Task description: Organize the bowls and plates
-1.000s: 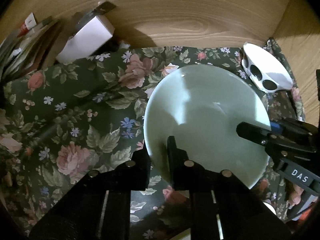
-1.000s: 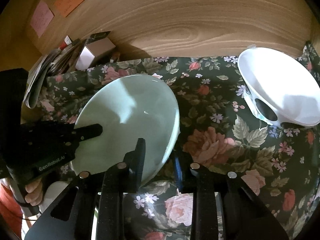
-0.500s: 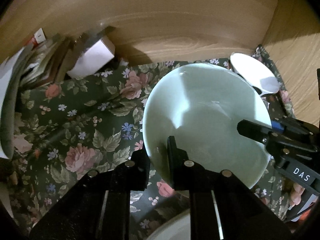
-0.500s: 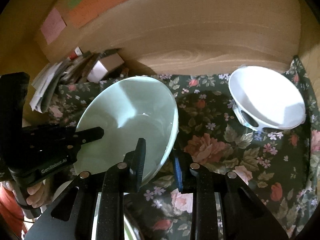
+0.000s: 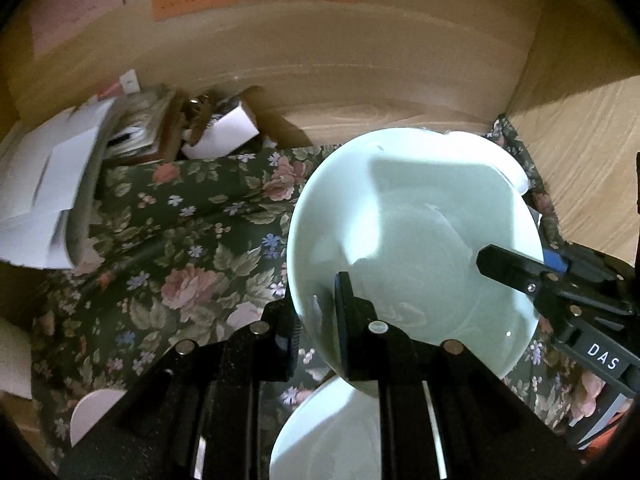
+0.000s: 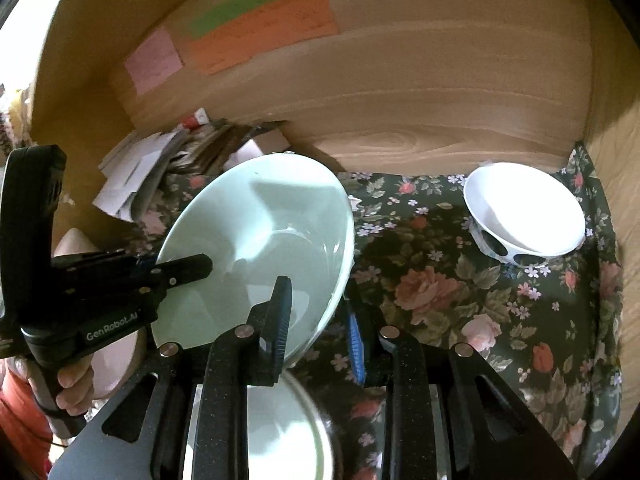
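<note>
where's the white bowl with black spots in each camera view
Left wrist: only a sliver of the white spotted bowl shows, upper right, behind the pale green bowl.
Right wrist: in full, upper right, on the floral cloth.
Shared landmark: the orange paper on the wooden wall.

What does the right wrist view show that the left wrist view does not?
Only the right wrist view shows the whole white bowl with dark spots, a green paper strip on the wooden wall, and a hand holding the left gripper. Only the left wrist view shows a white box. Both show the pale green bowl gripped by both grippers, the floral cloth, and the right gripper.
</note>
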`<state>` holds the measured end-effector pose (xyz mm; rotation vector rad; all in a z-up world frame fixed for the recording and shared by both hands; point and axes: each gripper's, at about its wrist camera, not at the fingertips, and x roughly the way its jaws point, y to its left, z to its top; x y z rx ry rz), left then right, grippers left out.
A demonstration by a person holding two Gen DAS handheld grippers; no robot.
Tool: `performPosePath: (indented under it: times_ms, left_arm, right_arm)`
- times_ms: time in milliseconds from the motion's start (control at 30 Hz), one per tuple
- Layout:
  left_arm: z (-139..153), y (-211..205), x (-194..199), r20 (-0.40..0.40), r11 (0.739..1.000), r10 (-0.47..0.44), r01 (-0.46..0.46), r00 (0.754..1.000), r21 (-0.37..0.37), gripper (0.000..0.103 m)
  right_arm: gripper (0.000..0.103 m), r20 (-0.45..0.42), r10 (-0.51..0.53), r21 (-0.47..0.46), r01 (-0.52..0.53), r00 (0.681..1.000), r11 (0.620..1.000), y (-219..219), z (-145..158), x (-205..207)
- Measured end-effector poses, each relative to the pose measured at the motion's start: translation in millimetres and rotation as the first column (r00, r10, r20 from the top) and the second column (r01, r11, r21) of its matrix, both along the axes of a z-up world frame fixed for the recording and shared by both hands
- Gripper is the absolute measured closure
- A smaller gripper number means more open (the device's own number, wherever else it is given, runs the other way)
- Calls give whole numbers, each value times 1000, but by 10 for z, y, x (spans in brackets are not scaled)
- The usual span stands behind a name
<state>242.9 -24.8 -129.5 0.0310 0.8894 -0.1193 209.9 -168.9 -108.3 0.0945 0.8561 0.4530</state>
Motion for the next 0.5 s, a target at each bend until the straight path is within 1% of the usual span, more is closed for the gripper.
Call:
performPosePath:
  times_ms: [233, 500]
  left_arm:
    - [109, 142, -310, 35, 1000, 24, -24, 999, -2, 88]
    - [155, 341, -610, 58, 998, 61, -60, 996, -12, 88]
  right_arm:
    - [80, 23, 25, 4, -26, 999, 1000, 128, 89, -186]
    - [80, 46, 67, 2, -68, 997, 998, 347, 154, -401]
